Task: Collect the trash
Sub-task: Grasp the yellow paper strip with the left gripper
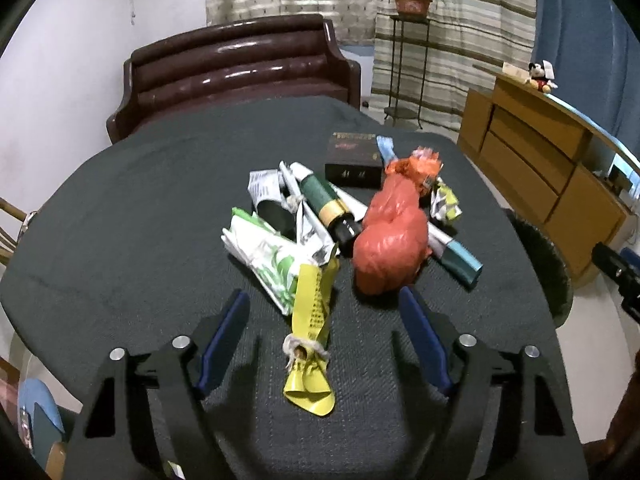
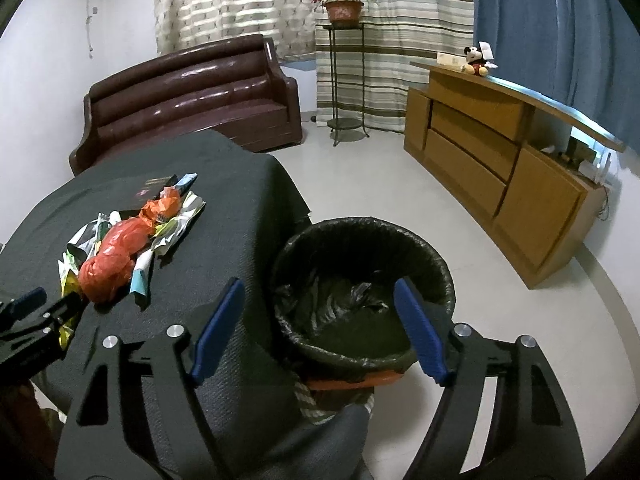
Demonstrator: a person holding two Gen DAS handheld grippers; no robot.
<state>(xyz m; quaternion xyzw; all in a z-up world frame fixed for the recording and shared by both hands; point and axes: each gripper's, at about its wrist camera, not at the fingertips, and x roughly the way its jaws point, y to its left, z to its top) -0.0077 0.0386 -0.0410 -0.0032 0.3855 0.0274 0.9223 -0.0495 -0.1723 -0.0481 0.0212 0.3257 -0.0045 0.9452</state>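
Note:
A heap of trash lies on the dark cloth-covered table [image 1: 120, 208]. In it are a knotted red plastic bag [image 1: 390, 248], a green-and-white wrapper [image 1: 266, 256], a green and gold tube [image 1: 326, 204], a black box [image 1: 354, 160] and a yellow wrapper [image 1: 310, 332] tied with string. My left gripper [image 1: 324, 300] is open, its blue pads either side of the yellow wrapper without touching it. My right gripper [image 2: 320, 292] is open and holds nothing; it hangs over the near rim of the black-lined bin [image 2: 362, 288] beside the table. The red bag [image 2: 112, 260] also shows in the right wrist view.
The bin stands on the tiled floor at the table's right edge. A brown sofa [image 2: 192, 96] is behind the table, a wooden cabinet [image 2: 500, 160] is at the right, and a plant stand [image 2: 346, 80] is by the curtains. The left gripper's body [image 2: 28, 328] shows at the left.

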